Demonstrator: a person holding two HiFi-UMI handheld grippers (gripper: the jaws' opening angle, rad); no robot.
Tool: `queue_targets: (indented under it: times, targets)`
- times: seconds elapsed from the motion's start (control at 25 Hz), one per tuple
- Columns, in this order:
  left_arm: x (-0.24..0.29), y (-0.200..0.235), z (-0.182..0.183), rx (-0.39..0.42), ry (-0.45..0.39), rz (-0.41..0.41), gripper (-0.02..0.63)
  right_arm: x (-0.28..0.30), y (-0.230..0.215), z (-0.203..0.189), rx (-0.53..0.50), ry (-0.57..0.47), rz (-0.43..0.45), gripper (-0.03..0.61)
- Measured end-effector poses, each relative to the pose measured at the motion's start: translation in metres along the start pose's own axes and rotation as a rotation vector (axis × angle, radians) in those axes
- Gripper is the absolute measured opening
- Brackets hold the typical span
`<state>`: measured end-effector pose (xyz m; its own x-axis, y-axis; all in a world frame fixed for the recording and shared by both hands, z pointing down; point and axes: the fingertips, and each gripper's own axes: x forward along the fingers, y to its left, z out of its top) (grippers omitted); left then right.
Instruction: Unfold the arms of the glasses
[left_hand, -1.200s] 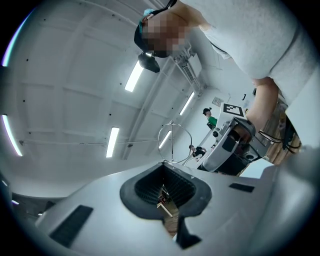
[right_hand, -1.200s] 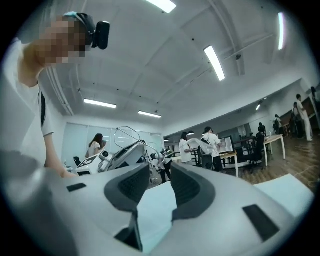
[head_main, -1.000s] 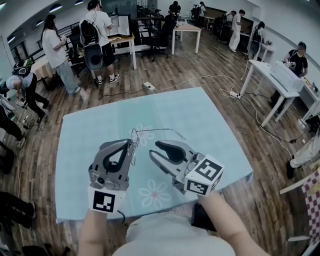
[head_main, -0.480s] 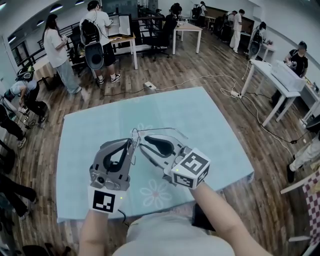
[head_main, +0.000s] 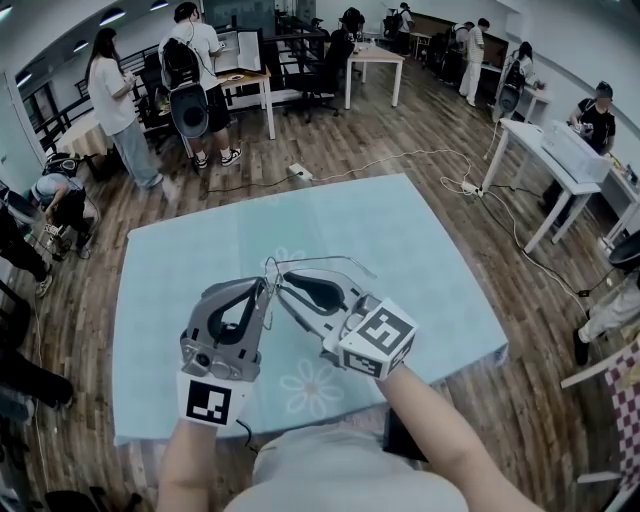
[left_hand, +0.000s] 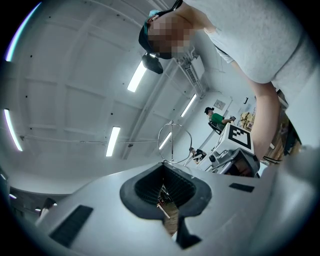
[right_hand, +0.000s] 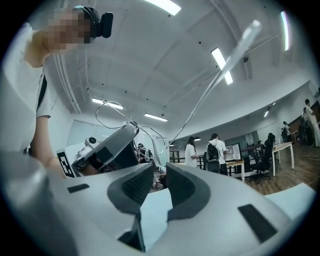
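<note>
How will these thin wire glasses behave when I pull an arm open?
The glasses look like bare thin wire, so probably very light and springy, apt to bend rather than resist. Clamped at just one spot by the left gripper, they may twist or slip between the pads.

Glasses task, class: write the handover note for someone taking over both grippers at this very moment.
Left gripper: shut on the glasses, holding the wire frame up above the blue table.
Right gripper: jaws apart and closing. Nothing is visibly between them, and the frame wire lies just past the tips.
Done: one arm sticks out from the frame.
Left: the other arm can't be made out. Check it and unfold it if it is folded.
</note>
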<state>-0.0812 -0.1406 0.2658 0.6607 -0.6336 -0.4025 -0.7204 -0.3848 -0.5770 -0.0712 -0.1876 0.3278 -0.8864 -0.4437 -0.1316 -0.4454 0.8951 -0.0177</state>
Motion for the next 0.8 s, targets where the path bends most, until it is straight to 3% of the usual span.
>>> queue_targets:
  times: [0.16, 0.8]
  targets:
    - [0.000, -0.002, -0.001, 0.000, 0.002, -0.005, 0.008, 0.001, 0.000, 0.003, -0.048, -0.015, -0.023, 0.040]
    - [0.003, 0.004, -0.009, 0.009, 0.034, -0.009, 0.008, -0.013, -0.014, 0.006, -0.013, -0.014, -0.040, 0.040]
